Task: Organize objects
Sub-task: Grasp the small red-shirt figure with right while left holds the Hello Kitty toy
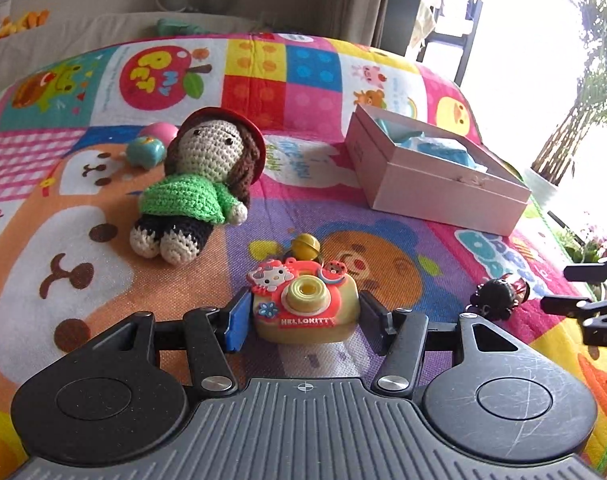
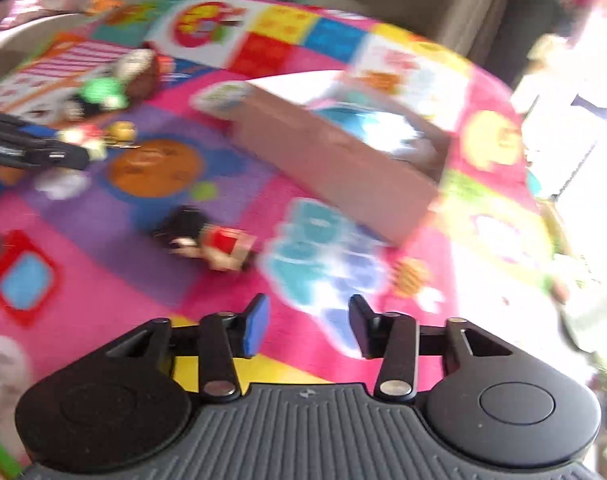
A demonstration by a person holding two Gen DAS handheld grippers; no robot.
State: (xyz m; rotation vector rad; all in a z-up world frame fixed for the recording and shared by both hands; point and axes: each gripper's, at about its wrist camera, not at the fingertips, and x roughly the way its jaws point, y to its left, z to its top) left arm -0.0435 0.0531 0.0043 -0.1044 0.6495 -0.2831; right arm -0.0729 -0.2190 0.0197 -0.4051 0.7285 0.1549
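Left gripper [image 1: 305,316] jaws clamping toy camera [image 1: 305,306], right gripper [image 2: 309,326] jaws apart, empty

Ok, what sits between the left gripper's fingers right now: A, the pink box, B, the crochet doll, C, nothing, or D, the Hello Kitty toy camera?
D: in the left wrist view the Hello Kitty toy camera sits between the left gripper fingers, while the crochet doll and pink box lie farther off on the mat.

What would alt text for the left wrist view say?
A two-finger tool grips a yellow Hello Kitty toy camera on a colourful play mat. Beyond lie a crocheted doll and an open pink box.
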